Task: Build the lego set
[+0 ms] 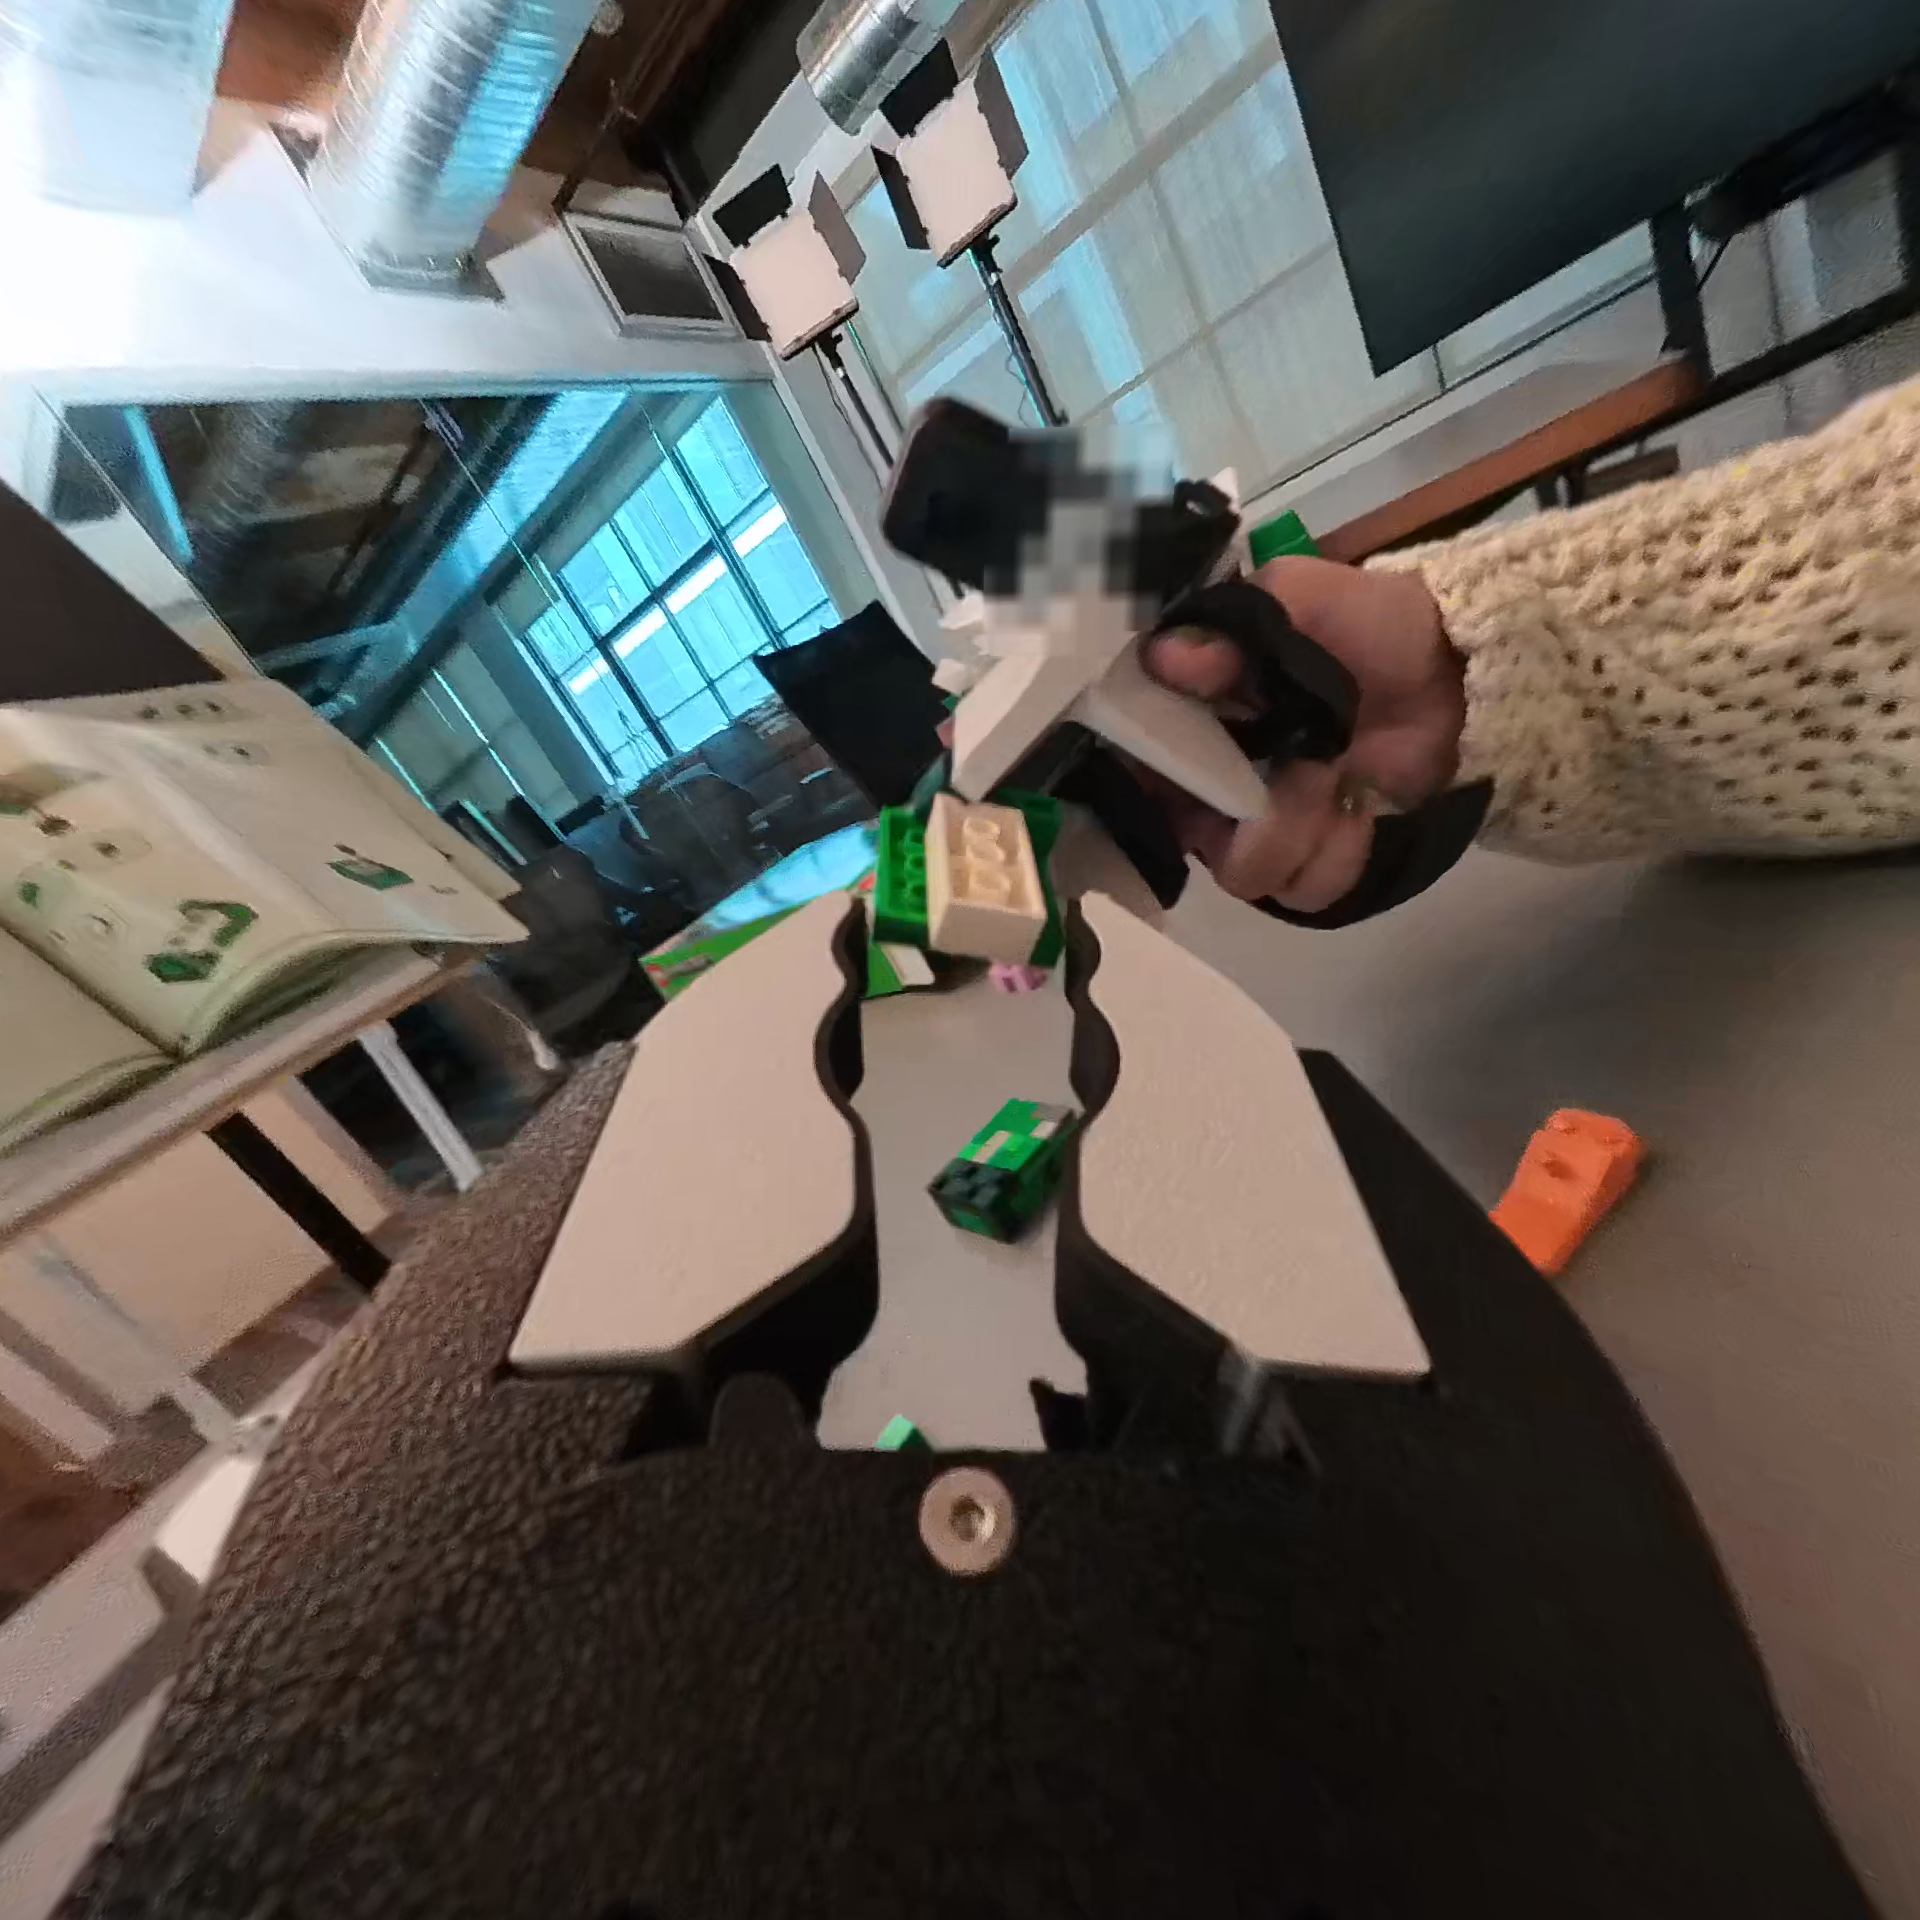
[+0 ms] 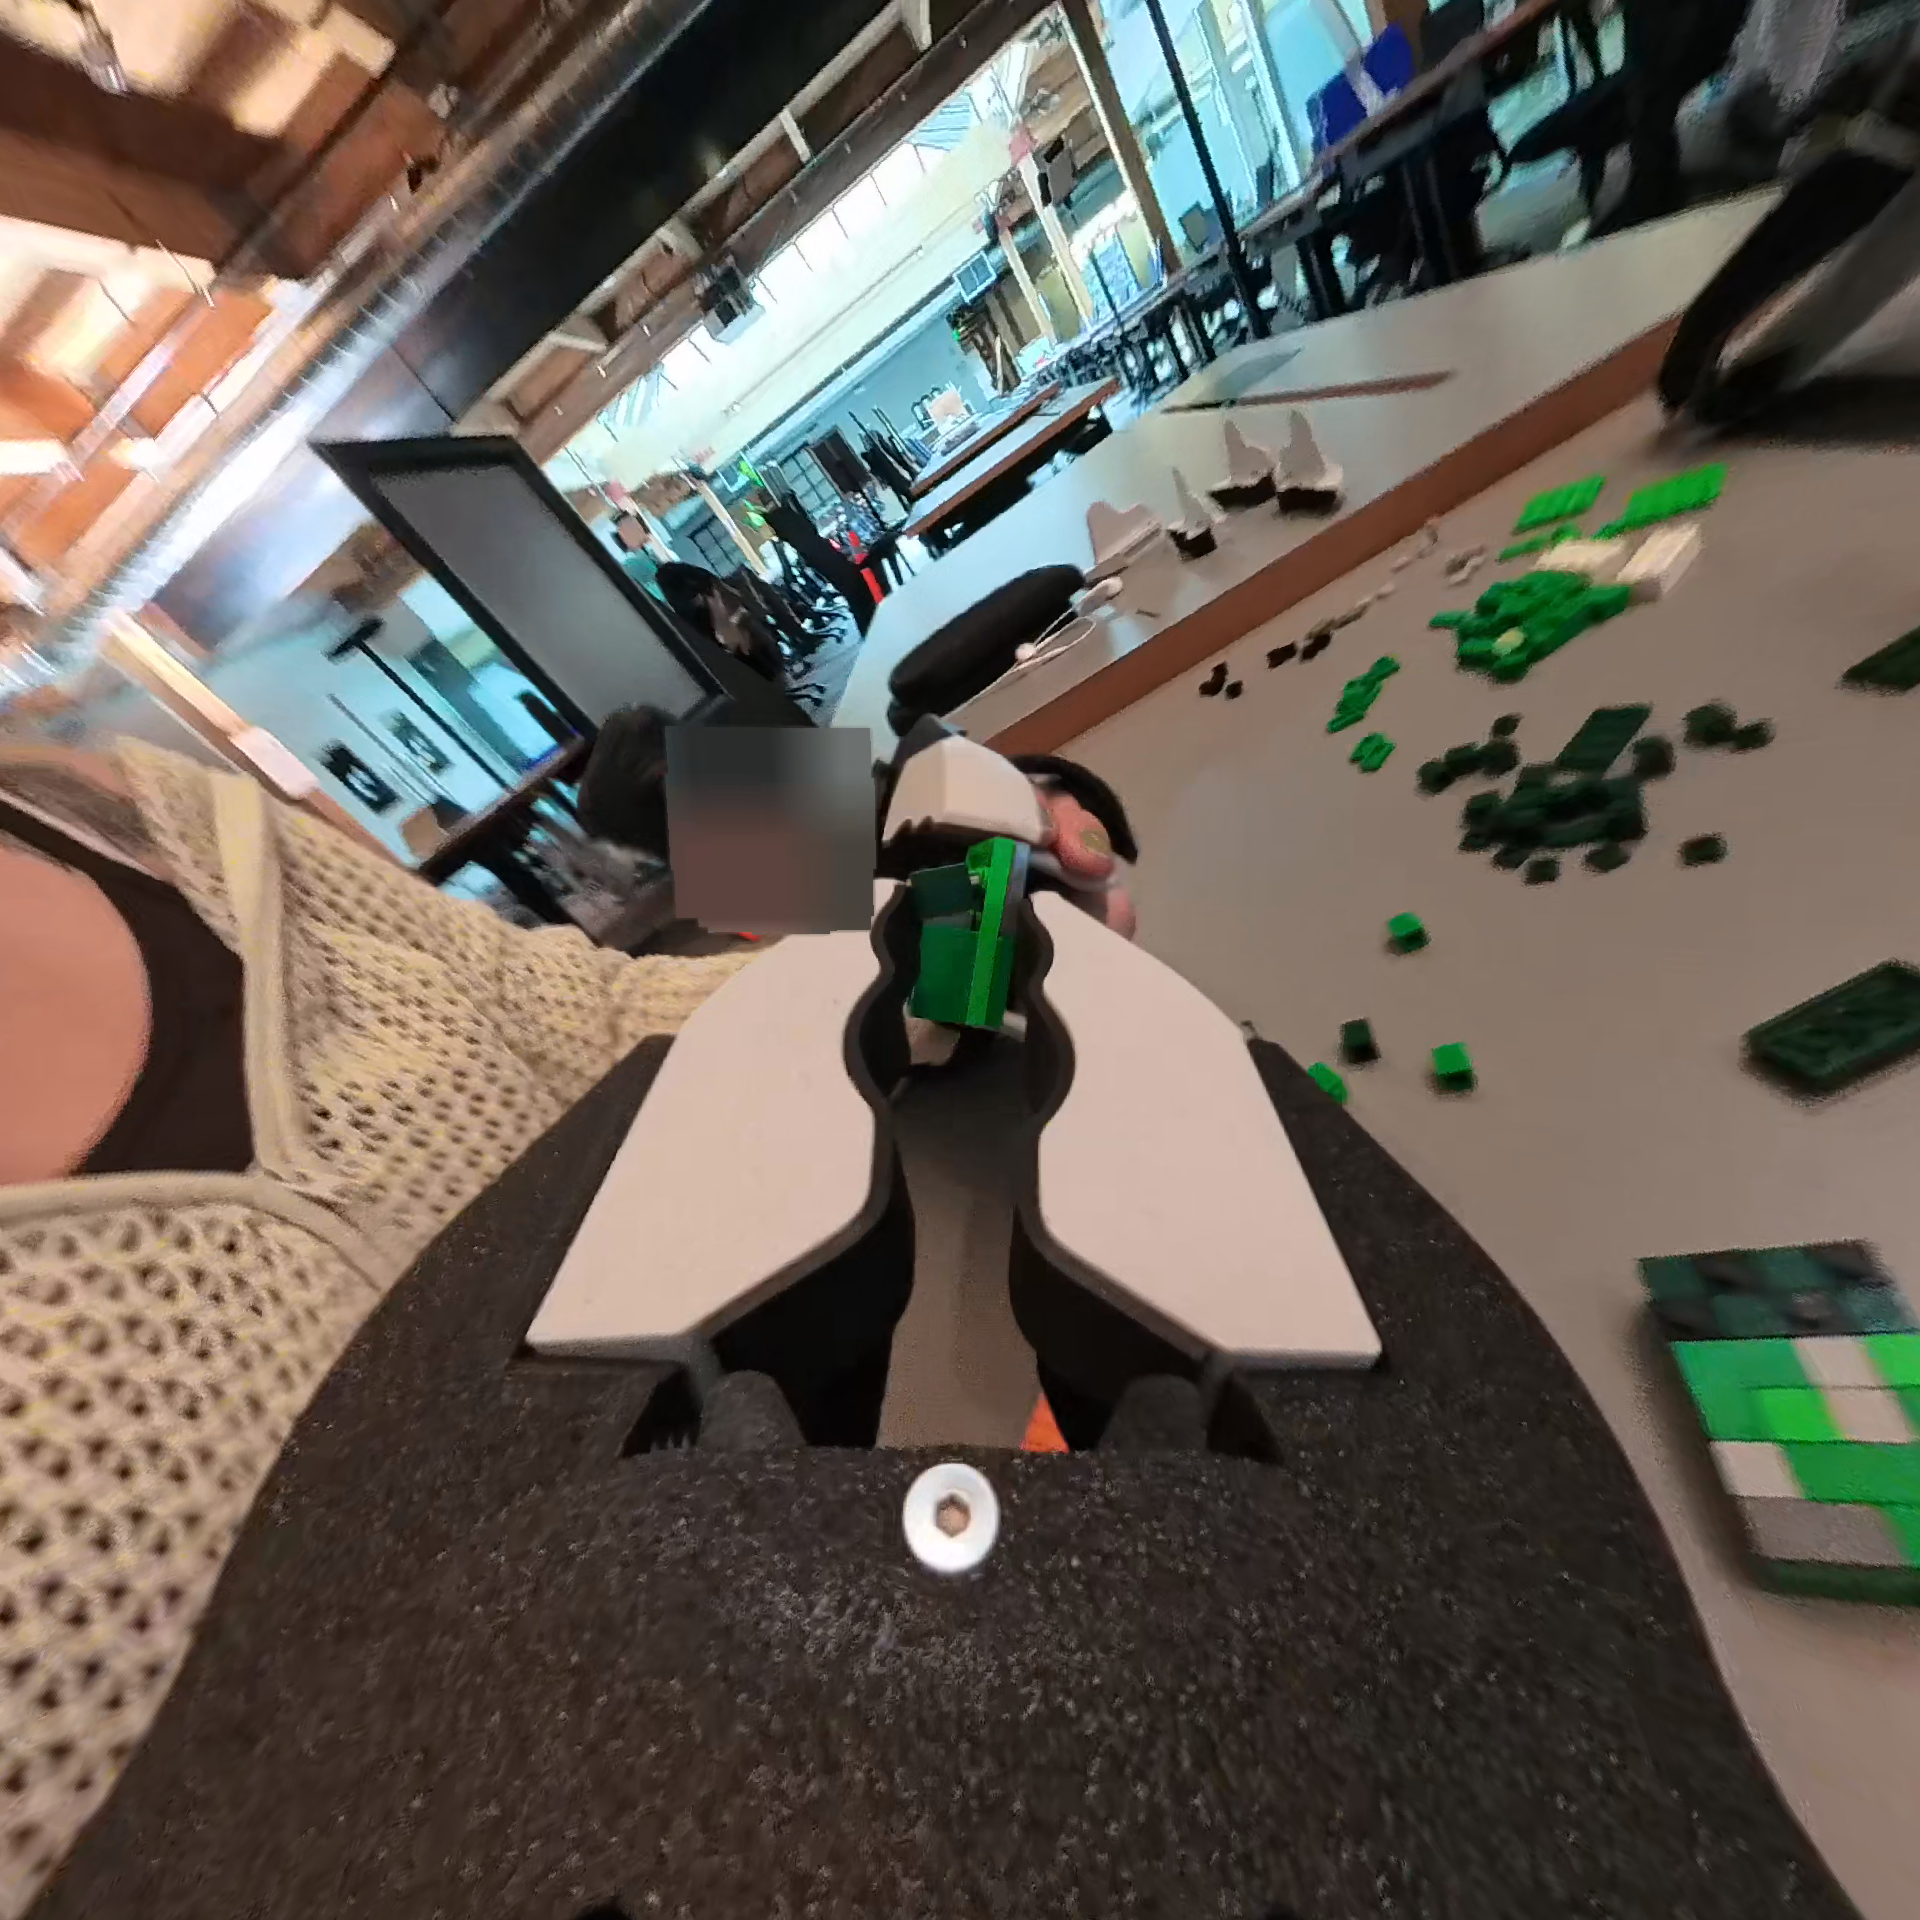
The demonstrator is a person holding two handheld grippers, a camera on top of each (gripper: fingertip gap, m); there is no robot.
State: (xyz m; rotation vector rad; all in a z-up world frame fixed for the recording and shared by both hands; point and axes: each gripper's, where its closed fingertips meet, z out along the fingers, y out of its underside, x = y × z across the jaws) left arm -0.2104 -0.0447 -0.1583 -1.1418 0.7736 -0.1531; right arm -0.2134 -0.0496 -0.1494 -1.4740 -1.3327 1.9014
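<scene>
A small green and white lego assembly is held up above the grey table. My left gripper has its fingertips against both sides of it and looks shut on it. My right gripper is shut on the green side of the same assembly. In the left wrist view the right gripper's white fingers come down onto the assembly from above, held by a hand in a knit sleeve. In the right wrist view a left gripper finger shows just behind the assembly.
A small green and black block and an orange brick separator lie on the table below. An open instruction booklet sits at the left. Loose green and dark green pieces, a dark plate and a built mosaic panel lie at the right. It is some 12 cm from my left tips to the orange brick separator.
</scene>
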